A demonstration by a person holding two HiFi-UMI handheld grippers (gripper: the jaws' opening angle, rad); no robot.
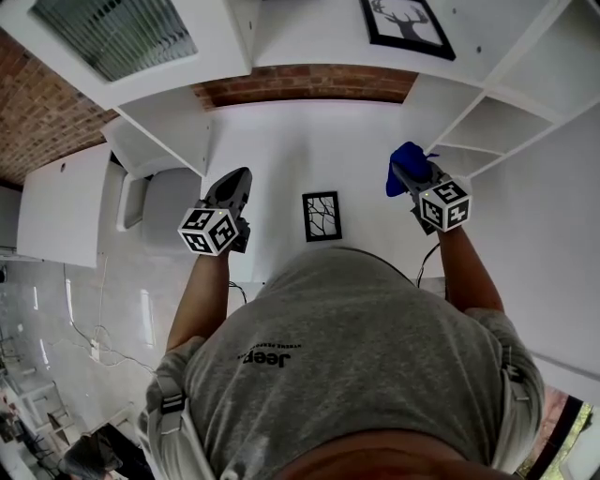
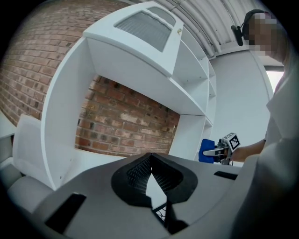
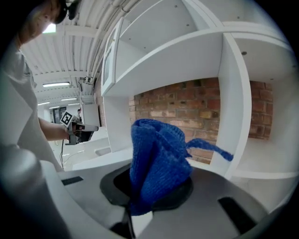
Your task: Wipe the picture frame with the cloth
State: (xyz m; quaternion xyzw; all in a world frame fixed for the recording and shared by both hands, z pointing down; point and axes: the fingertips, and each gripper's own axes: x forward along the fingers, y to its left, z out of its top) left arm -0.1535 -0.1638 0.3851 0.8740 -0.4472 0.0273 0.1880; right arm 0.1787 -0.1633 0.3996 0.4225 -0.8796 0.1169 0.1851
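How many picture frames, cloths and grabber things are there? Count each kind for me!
Black rectangular picture frames: 2 (one with a branch pattern, one with a deer)
Blue knitted cloth: 1
Grey two-jaw grippers: 2 (left gripper, right gripper)
Total: 5

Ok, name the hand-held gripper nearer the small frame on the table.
Left. The left hand-held gripper is just left of the frame; the right hand-held gripper, gripping the cloth, is farther off right.
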